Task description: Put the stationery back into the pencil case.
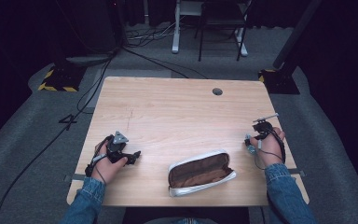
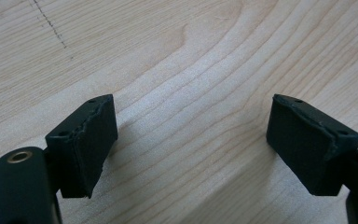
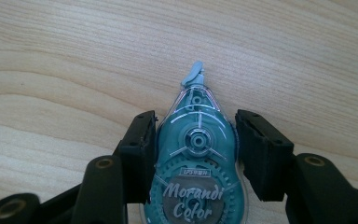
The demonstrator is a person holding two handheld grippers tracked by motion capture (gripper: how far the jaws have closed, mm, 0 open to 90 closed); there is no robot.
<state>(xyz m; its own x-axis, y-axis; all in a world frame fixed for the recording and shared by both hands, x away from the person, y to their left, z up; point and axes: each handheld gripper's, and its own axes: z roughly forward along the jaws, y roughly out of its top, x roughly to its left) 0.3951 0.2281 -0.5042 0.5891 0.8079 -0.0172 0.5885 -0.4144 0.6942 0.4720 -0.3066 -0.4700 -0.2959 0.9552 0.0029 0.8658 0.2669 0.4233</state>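
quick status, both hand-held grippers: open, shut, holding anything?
Left hand-held gripper: open, nothing between the jaws, bare table below.
Right hand-held gripper: shut on the teal correction tape dispenser.

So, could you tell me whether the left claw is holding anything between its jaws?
No, the left claw stands open with bare light wooden table between its black jaws.
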